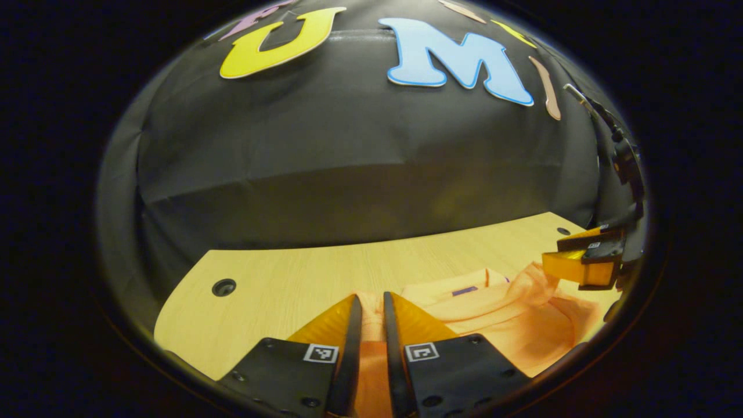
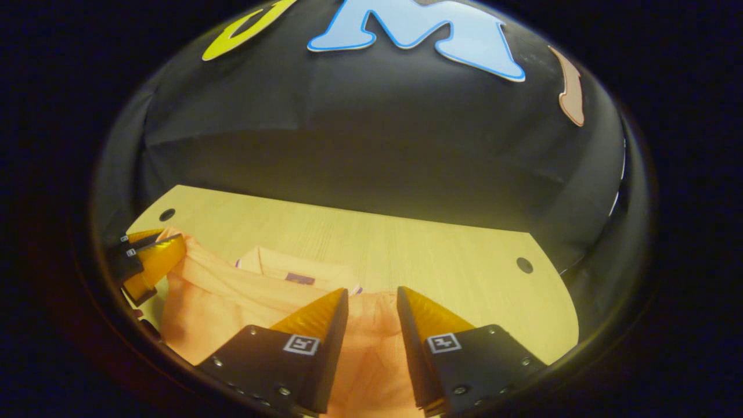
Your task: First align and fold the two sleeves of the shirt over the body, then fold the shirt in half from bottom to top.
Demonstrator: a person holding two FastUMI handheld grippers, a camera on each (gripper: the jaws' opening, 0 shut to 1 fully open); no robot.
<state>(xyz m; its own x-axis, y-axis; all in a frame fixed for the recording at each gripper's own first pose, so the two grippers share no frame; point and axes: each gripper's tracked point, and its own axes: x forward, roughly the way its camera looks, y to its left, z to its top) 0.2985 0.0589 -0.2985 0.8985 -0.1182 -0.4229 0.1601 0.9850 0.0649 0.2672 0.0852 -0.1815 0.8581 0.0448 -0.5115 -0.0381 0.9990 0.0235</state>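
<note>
Two grippers, both low over the shirt. Left gripper: jaws nearly closed, thin orange fabric in the gap; a firm pinch can't be confirmed. Right gripper: jaws wider, cloth between, apparently not clamped. Collar lies just ahead, centre frame, on the table. Fold likely runs toward it.

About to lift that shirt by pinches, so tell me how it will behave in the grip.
Probably floppy: the shirt already lies in soft folds and wrinkles on the table. Likely light, since thin cloth bunches between the left gripper fingers. It may sag and drape between the left and right gripper, so expect the unheld middle to droop.
</note>
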